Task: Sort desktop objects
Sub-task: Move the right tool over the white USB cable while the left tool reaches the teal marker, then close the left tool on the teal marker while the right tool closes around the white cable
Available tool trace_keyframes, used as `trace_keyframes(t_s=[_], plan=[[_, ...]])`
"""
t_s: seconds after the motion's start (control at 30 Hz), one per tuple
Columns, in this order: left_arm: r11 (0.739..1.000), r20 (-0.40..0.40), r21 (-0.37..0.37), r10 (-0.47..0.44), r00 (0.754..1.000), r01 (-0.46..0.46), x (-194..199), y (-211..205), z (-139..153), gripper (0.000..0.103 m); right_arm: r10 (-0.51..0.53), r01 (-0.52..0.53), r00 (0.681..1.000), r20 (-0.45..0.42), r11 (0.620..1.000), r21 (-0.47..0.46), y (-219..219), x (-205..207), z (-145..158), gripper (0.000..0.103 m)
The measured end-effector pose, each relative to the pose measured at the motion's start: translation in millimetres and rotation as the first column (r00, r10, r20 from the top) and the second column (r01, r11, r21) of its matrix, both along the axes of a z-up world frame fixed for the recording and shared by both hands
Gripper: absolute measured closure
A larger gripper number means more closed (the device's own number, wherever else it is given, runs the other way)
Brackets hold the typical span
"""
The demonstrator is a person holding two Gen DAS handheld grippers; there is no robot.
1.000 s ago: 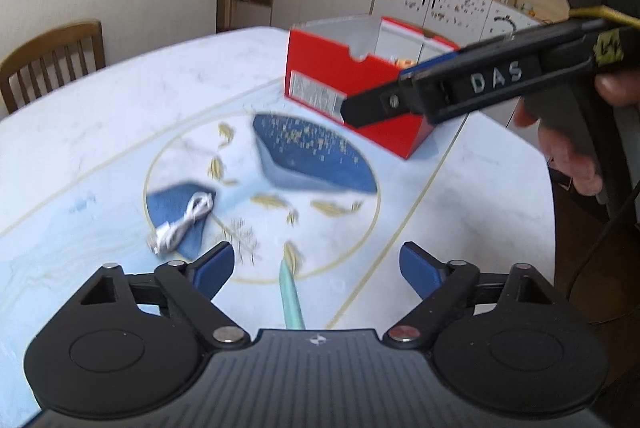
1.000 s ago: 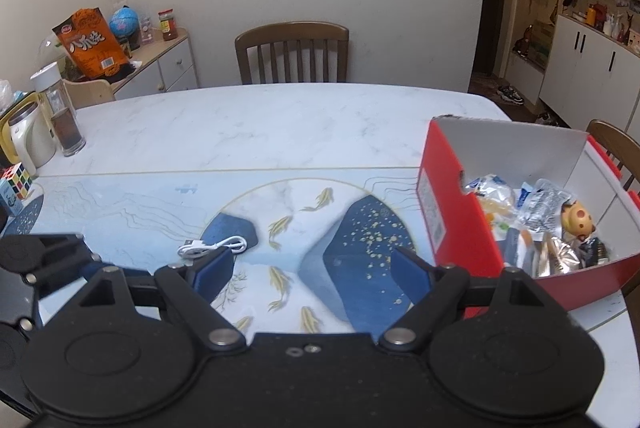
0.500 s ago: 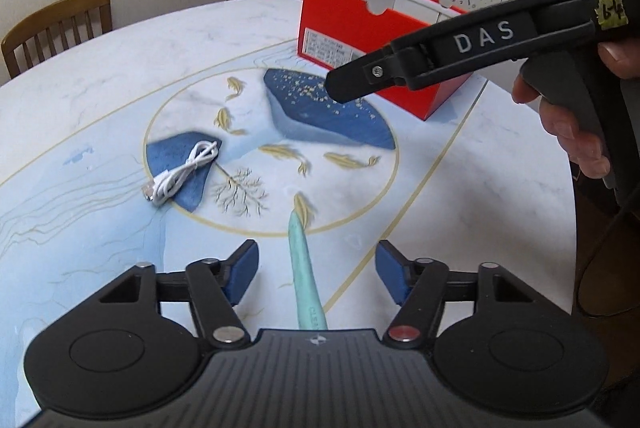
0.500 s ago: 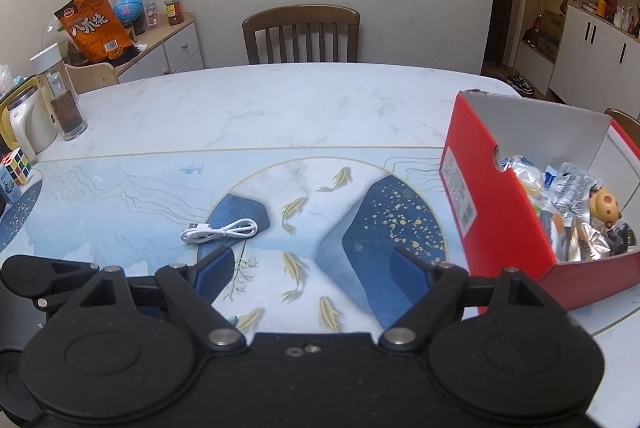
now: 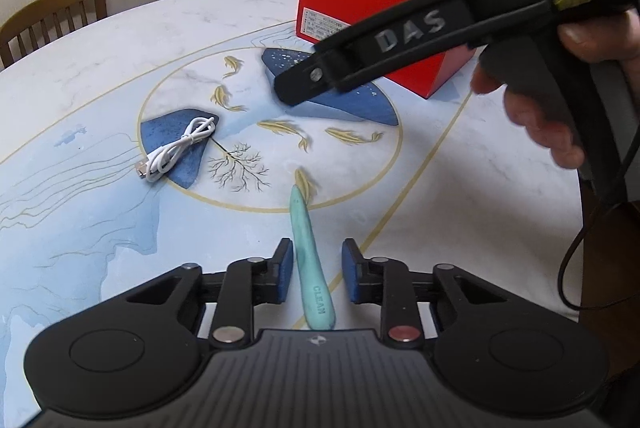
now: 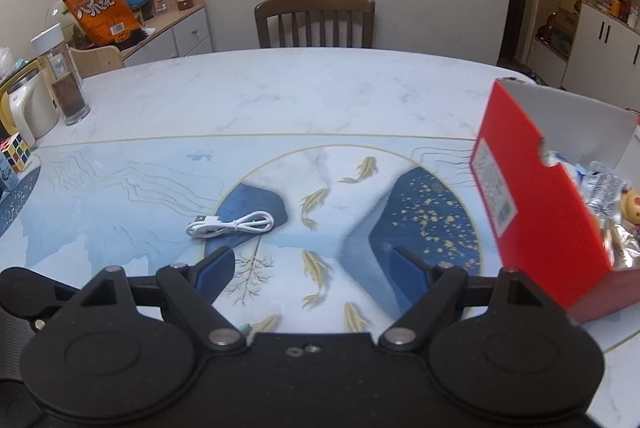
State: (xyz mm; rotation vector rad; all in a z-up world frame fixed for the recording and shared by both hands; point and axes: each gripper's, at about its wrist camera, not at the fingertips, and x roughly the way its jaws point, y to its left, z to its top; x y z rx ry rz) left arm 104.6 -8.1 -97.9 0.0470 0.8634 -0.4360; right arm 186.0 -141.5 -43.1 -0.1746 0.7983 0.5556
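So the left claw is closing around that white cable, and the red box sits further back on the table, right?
Not quite. The left wrist view shows the left gripper closing around a teal handle marked CLEAN. The white cable lies untouched, off to the side. The red box does sit further back.

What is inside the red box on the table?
The red box holds crinkled clear and silver wrappers and a small round toy face. Its red wall covers everything lower down, so the rest cannot be seen.

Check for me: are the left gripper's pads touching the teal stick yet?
Apart. The left wrist view shows the teal stick between the left gripper's closing jaws, with a strip of table visible between it and each pad.
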Motion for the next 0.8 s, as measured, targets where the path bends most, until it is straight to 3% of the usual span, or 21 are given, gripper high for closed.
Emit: trace_keyframes(t_s=[0.23, 0.57, 0.8], plan=[[1.0, 0.041, 0.02, -0.024, 0.999, 0.023, -2.0, 2.2, -2.5, 0.092, 0.056, -0.056, 0.998, -0.003, 0.998, -0.002, 30.0, 9.2, -13.5, 0.018], [0.997, 0.068, 0.024, -0.08, 0.995, 0.078, 2.6, 1.4, -6.1, 0.092, 0.129, -0.13, 0.991, -0.045, 0.992, -0.01, 78.2, 23.9, -36.2, 0.017], [0.996, 0.066, 0.011, -0.084, 0.994, 0.083, 5.5, 2.9, -8.2, 0.092, 0.116, -0.119, 0.99, -0.082, 0.992, -0.033, 91.8, 34.3, -47.0, 0.014]])
